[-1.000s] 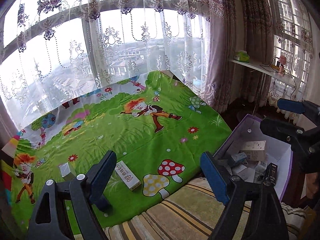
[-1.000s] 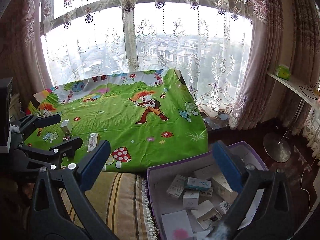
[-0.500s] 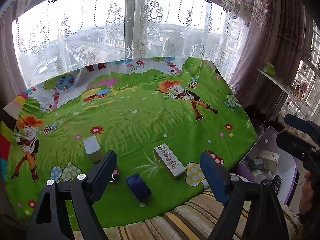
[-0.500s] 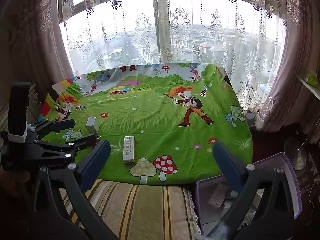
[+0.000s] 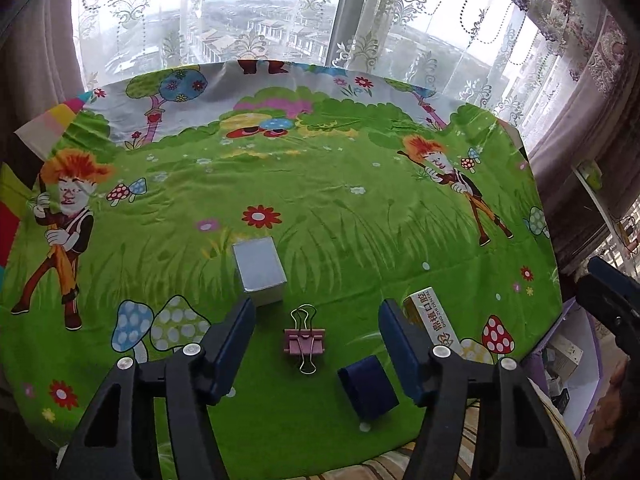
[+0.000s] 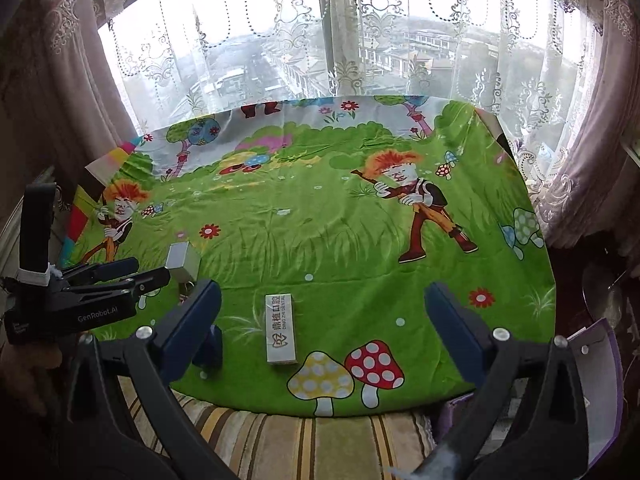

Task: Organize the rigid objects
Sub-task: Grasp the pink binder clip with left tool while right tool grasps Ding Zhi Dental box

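A pink binder clip (image 5: 304, 339) with wire handles lay flat on the green cartoon cloth (image 5: 320, 208), between the spread jaws of the left gripper (image 5: 316, 344), which held nothing. Just behind it stood a silver box (image 5: 259, 270); a dark blue box (image 5: 368, 387) lay beside it, and a white dental box (image 5: 434, 320) lay further right. The right wrist view showed the printed top of the dental box in full, between the wide-open, empty jaws of the right gripper (image 6: 320, 320), but the clip was hidden there. Only the left view showed small boxes inside the purple bin (image 5: 576, 364).
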The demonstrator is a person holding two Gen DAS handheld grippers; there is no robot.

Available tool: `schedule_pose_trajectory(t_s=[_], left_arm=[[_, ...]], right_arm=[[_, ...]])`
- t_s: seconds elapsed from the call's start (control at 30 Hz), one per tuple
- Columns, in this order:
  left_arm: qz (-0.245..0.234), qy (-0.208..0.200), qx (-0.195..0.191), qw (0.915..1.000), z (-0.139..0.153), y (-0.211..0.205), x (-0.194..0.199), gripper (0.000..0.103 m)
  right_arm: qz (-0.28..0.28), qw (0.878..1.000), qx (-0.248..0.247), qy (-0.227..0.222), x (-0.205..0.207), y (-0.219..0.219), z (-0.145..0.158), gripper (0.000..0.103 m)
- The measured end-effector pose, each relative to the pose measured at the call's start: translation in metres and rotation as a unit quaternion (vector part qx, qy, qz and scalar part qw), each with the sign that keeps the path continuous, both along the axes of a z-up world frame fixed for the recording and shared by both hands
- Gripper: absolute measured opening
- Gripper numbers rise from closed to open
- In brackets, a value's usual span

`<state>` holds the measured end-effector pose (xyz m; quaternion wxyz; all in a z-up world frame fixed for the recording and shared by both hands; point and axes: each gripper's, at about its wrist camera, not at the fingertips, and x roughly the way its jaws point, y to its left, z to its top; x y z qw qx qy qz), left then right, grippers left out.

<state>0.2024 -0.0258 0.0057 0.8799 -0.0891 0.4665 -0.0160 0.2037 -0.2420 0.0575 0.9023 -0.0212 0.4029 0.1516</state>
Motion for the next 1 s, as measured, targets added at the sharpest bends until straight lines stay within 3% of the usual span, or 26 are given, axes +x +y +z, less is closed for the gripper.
schedule_pose_trajectory(t_s=[0.13,0.4,0.67,0.73,1.0], left_arm=[[-0.007,0.021,-0.005,0.9997,-0.017,0.000,0.004,0.055],[-0.022,0.049,-0.006,0.9986,-0.045,-0.003,0.008,0.054],[-0.025,0.068,-0.008,0.9973,-0.061,-0.004,0.015,0.054],[-0.027,0.073,-0.009,0.9970,-0.065,-0.005,0.017,0.049],[-0.026,0.066,0.008,0.9975,-0.067,-0.008,0.017,0.035]], right_arm=[[0.016,0.999,-0.015,0.032,0.013,0.019,-0.030,0.101],[0.050,0.994,-0.059,0.083,0.025,0.043,-0.082,0.094],[0.065,0.990,-0.080,0.101,0.034,0.056,-0.101,0.087],[0.067,0.988,-0.083,0.109,0.036,0.058,-0.107,0.085],[0.068,0.985,-0.098,0.128,0.040,0.062,-0.123,0.050]])
